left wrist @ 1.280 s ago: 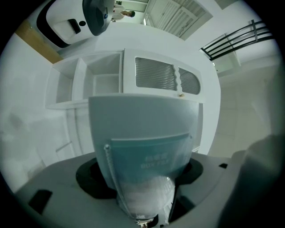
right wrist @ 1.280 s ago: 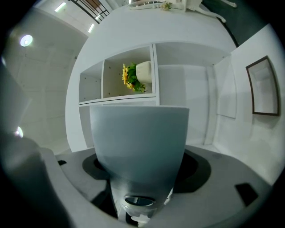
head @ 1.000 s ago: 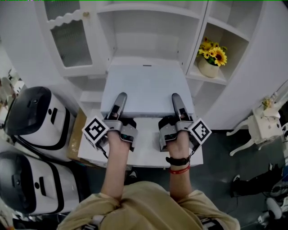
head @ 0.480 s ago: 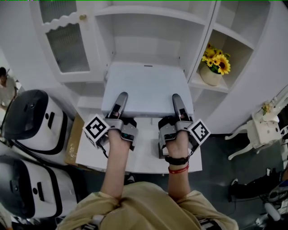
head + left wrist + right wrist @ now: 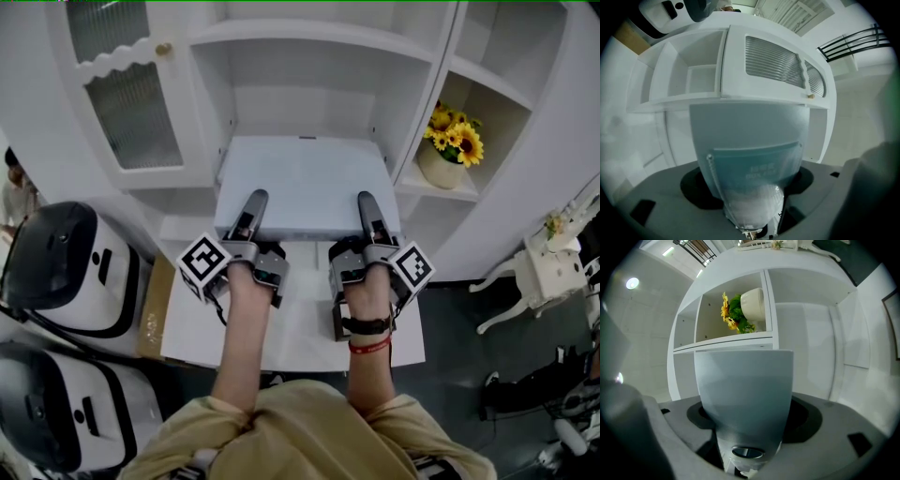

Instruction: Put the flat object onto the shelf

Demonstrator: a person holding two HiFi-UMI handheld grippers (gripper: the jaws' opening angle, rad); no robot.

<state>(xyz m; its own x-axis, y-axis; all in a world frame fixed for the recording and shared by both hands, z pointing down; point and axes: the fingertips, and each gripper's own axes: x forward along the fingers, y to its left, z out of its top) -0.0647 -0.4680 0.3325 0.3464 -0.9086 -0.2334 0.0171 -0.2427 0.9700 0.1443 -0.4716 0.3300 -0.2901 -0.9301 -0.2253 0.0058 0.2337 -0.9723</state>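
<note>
moved nearer the cabinet [image 5: 131, 178] since earlier: flat object [image 5: 300, 183], pale panel, judged stiff, light and smooth-faced, far edge at the mouth of the middle shelf [image 5: 281, 124], near edge clamped by left gripper [image 5: 251, 208] and right gripper [image 5: 368, 208], one toward each side, a sound hold.

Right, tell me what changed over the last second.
The left tongs and right tongs carried the board forward, closer to the shelf opening. Both kept their grip on it; nothing was let go. The flower pot stayed put.
</note>
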